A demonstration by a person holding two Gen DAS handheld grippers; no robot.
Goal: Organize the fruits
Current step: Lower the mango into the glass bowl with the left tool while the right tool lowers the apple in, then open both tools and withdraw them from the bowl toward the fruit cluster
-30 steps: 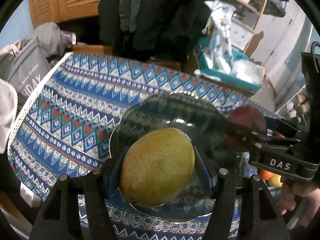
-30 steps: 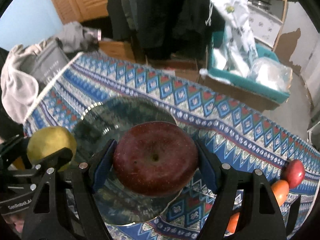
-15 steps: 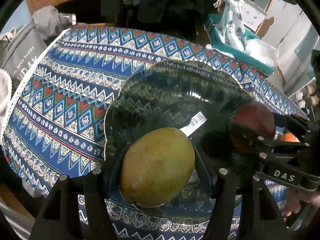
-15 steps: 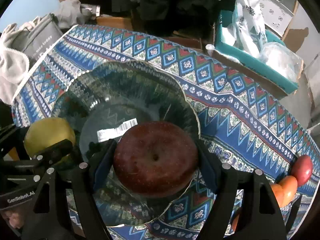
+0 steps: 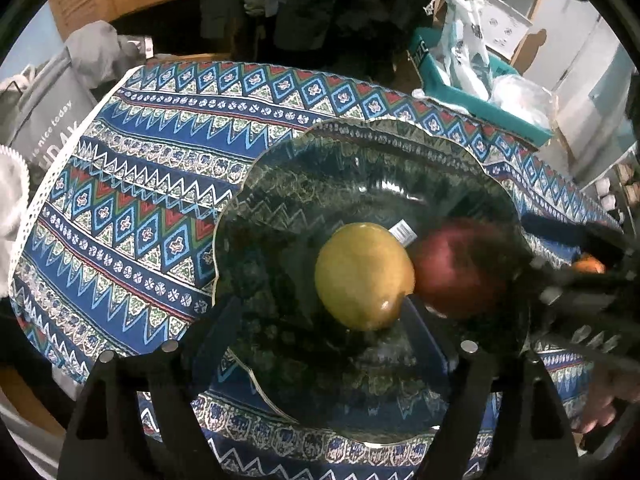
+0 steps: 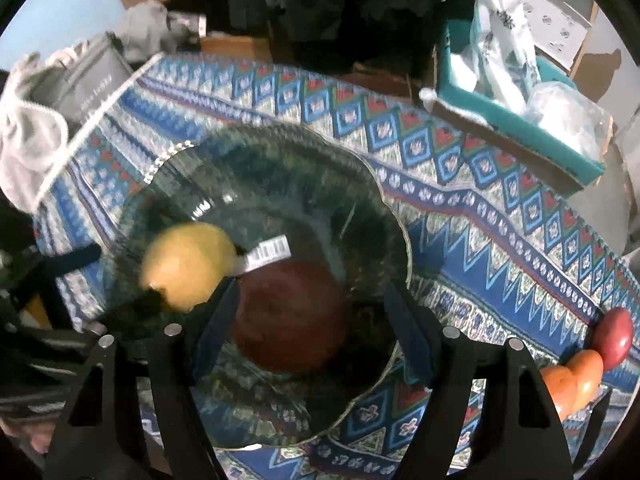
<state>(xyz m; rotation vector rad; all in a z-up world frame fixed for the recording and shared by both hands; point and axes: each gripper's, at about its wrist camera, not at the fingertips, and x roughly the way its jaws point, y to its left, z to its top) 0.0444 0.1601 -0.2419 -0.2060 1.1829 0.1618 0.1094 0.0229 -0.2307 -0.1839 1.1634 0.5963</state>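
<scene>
From the left wrist view, I see my left gripper [image 5: 320,336] with its jaws spread wide, gripping nothing; the yellow-green mango [image 5: 364,280] lies in the dark glass bowl [image 5: 280,184], just ahead of the fingers and nearer the right-hand one, whose blue pad sits at the fruit's lower edge, though I cannot tell whether it touches. Right beside the mango, touching it or nearly so, lies the dark red apple [image 5: 456,268], a little blurred, and past it at the frame's right edge I see the black frame of my right gripper [image 5: 580,292]. The bowl stands on the blue patterned cloth [image 5: 132,200]. In the right wrist view, the right gripper's jaws also stand apart: the apple lies in the bowl between them, close against the left pad, with a clear gap to the right pad. Further right, on the cloth well outside the bowl, I see a red fruit [image 6: 614,338] and orange fruits [image 6: 576,380] together.
</scene>
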